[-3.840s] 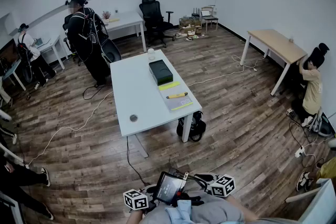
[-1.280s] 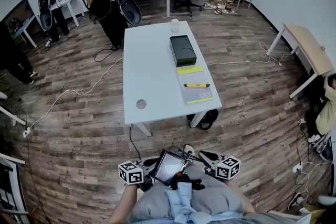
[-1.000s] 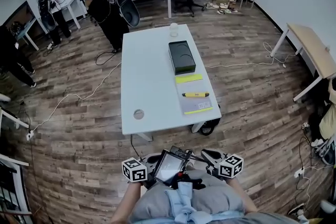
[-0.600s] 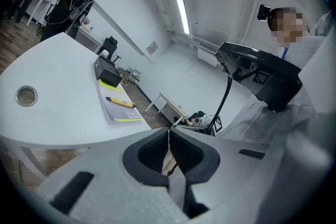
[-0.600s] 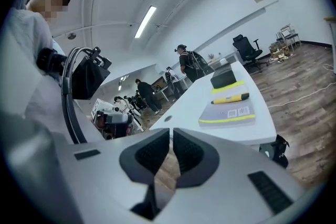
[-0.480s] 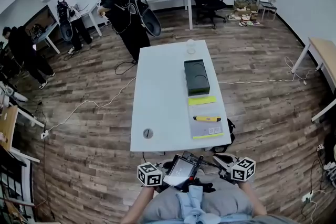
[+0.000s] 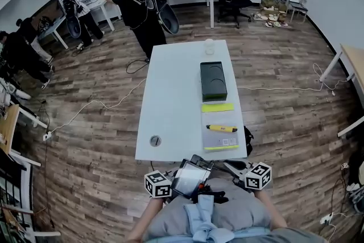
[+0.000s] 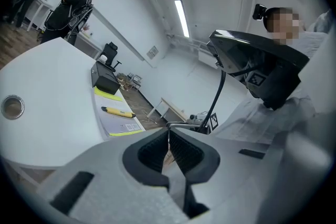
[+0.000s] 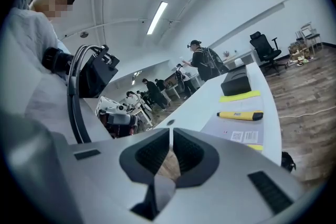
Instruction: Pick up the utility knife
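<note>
The utility knife (image 7: 219,128) lies on a grey sheet (image 7: 220,116) on the right half of the white counter (image 7: 170,94), towards the near end. It is well short of the black box (image 7: 213,81) further up the same side. Its long axis runs across the counter's width, nearly square to the way the person faces, so from here it presents its side rather than an end. Both tools are held in close to the person's body, short of the counter's near edge and well apart from the knife. The left gripper (image 8: 169,136) has its 2 jaws pressed together on nothing, and the right gripper (image 9: 171,139) is the same, closed and empty. From the right gripper the knife sits ahead and a little to the right. From the left gripper it lies ahead across more of the counter. I'd judge the right gripper the nearer one. Its jaws would need to part and reach forward, straddling the thin body across its width.
</note>
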A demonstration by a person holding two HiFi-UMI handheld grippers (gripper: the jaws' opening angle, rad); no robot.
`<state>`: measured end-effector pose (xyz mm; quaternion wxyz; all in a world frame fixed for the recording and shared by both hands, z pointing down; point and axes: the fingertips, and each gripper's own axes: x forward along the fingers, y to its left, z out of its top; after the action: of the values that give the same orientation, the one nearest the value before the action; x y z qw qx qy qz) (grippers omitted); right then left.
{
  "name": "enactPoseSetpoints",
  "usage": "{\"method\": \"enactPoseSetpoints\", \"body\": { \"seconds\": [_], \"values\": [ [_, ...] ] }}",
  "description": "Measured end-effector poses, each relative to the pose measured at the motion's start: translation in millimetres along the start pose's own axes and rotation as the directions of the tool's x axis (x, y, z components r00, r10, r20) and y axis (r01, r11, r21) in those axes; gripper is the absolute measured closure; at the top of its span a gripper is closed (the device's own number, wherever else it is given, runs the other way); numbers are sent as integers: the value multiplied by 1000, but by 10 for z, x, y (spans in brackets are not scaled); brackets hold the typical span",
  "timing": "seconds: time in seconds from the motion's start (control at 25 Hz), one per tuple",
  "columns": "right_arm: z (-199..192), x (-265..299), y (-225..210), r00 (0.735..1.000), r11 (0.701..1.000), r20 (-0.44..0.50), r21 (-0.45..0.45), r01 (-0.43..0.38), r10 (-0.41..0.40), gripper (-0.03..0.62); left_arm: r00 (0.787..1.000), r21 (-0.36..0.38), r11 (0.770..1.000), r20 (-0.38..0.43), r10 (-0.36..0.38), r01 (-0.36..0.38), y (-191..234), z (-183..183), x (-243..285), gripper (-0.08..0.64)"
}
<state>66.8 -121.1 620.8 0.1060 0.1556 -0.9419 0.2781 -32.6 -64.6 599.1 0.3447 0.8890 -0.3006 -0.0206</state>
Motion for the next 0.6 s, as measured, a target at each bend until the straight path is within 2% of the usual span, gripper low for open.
{"method": "enactPoseSetpoints", "body": {
  "seconds": [0.24,0.4,0.6],
  "values": [
    [91,-48,-27,1000,1000,12,-7,28,-28,558,1000,-49,999,2,-13,13,47,-5,32,543],
    [110,-10,-24,999,999,9,-5,43,-43,558,998,-6,999,-46,-42,41,28,36,76,543],
    [90,149,-15,999,999,-13,-10,41,-41,558,998,-5,999,-24,-50,50,112,104,0,543]
  ]
}}
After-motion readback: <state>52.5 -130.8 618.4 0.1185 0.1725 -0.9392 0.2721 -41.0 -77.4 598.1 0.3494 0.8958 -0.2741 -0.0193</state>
